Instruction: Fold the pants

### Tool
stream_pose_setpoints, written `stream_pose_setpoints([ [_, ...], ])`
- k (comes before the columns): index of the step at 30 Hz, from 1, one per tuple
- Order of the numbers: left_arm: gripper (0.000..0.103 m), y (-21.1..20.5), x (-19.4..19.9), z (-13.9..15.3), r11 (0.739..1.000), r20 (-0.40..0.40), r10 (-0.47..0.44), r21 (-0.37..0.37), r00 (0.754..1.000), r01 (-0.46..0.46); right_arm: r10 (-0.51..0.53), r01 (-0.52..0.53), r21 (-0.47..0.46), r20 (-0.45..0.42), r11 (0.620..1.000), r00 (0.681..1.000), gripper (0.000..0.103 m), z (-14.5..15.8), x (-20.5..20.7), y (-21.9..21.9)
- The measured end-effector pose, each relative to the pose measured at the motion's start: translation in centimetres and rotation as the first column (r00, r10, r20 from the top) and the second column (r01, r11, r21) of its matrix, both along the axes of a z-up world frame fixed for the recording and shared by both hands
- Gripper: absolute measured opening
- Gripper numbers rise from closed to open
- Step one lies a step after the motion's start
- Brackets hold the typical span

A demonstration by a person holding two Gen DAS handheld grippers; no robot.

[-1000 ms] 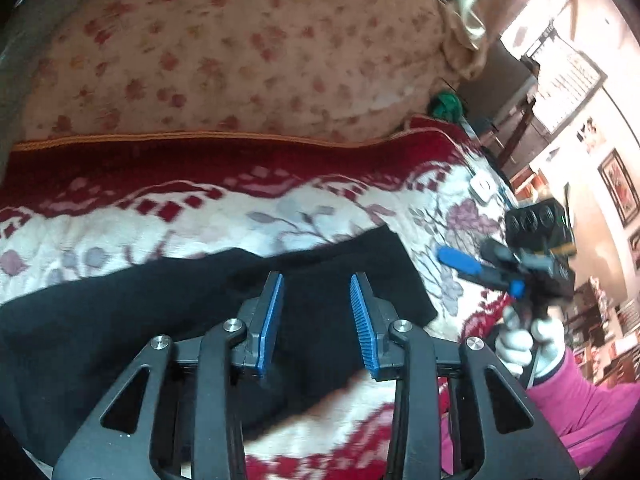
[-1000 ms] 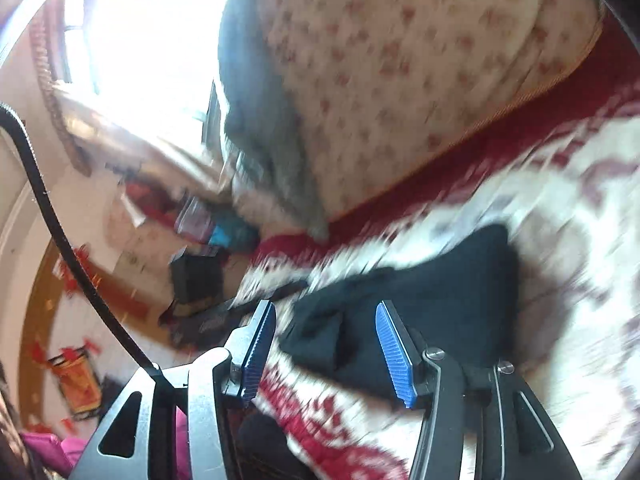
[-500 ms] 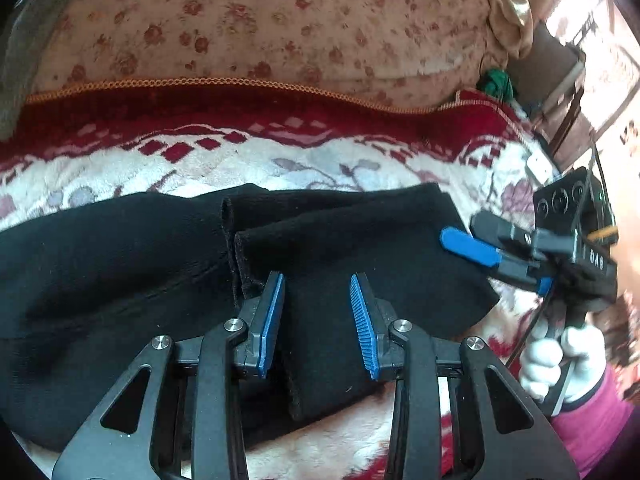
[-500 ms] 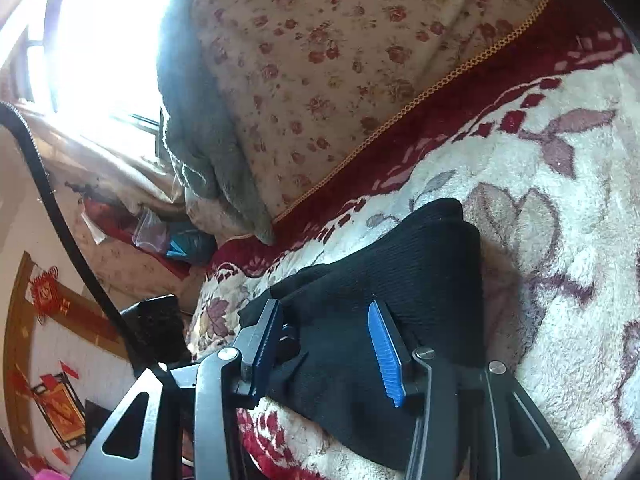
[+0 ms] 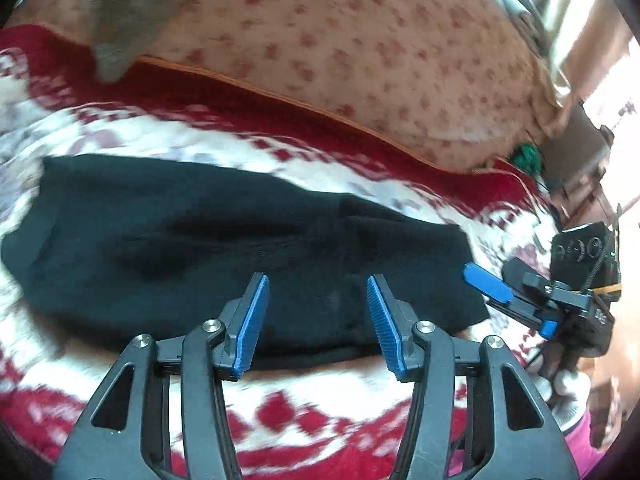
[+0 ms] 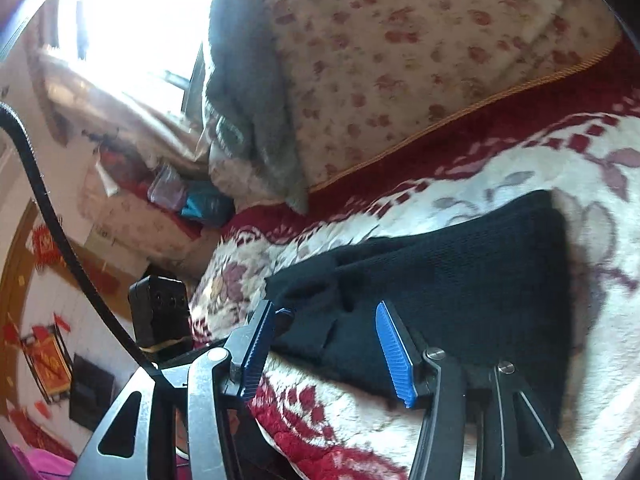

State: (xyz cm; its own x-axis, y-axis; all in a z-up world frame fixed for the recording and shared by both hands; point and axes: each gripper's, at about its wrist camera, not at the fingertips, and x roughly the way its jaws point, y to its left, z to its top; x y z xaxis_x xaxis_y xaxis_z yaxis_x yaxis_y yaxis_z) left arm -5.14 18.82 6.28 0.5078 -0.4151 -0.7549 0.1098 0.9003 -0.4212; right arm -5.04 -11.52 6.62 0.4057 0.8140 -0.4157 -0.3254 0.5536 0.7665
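Hovering over black pants (image 5: 240, 240), left gripper (image 5: 316, 312) just opened, right gripper (image 6: 326, 344) apart, both empty.

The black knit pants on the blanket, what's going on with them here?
A person is folding black knit pants on a red-and-white floral blanket, holding tongs in each hand. The pants lie doubled over, and neither tool grips them. The left tongs have just been opening, nothing pressed between the pads, hovering above the near edge. The right tongs stand open at the pants' end.
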Motion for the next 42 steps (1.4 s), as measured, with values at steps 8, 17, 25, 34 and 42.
stream_pose_setpoints([
  [8, 0.051, 4.1, -2.2, -0.2, 0.975, 0.015, 0.169, 0.143, 0.986, -0.169, 0.105, -0.105, -0.055, 0.004, 0.993, 0.994, 0.051, 0.0, 0.4, 5.8],
  [17, 0.051, 8.5, -4.3, -1.3, 0.928, 0.007, 0.322, 0.193, 0.947, -0.318, 0.225, -0.222, -0.124, 0.006, 0.967, 0.974, 0.071, -0.1, 2.3, 12.7],
  [25, 0.051, 11.3, -5.2, -2.0, 0.898, -0.01, 0.411, 0.18, 0.912, -0.402, 0.317, -0.314, -0.195, -0.016, 0.929, 0.948, 0.071, -0.6, 5.1, 19.0],
  [34, 0.051, 13.6, -5.0, -2.7, 0.89, -0.069, 0.454, 0.0, 0.888, -0.455, 0.419, -0.401, -0.299, -0.005, 0.866, 0.908, 0.075, -0.6, 8.3, 25.4],
  [42, 0.052, 14.4, -4.2, -3.6, 0.851, -0.101, 0.507, -0.1, 0.856, -0.516, 0.555, -0.48, -0.488, 0.01, 0.729, 0.832, 0.075, -1.6, 11.2, 32.2],
])
